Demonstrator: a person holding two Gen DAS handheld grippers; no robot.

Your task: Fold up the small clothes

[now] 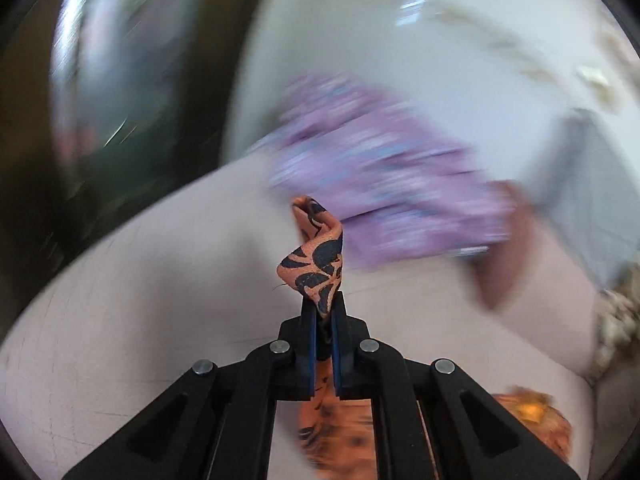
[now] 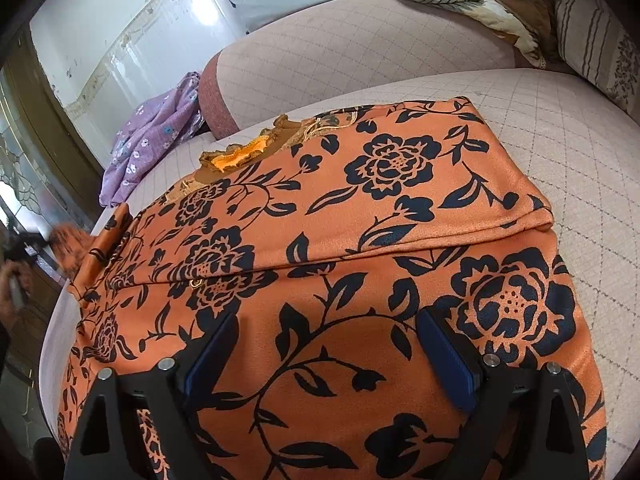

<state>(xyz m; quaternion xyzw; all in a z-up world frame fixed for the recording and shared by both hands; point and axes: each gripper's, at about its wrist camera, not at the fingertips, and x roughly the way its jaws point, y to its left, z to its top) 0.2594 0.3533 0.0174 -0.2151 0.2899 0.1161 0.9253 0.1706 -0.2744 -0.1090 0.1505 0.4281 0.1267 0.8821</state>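
An orange garment with a black flower print (image 2: 360, 216) lies spread on the pale quilted bed (image 2: 560, 128), one fold laid across its upper part. My right gripper (image 2: 326, 344) is open just above the garment's near part, holding nothing. My left gripper (image 1: 325, 308) is shut on a twisted corner of the same orange garment (image 1: 316, 260) and holds it raised above the bed (image 1: 140, 300). In the right wrist view that gripper shows blurred at the far left edge (image 2: 24, 248), with the cloth corner lifted.
A purple flowered garment (image 2: 156, 136) lies crumpled at the bed's far left, also blurred in the left wrist view (image 1: 380, 176). A rumpled blanket (image 2: 480, 0) and a striped pillow (image 2: 592, 48) lie at the back right. A wall and glass door stand left.
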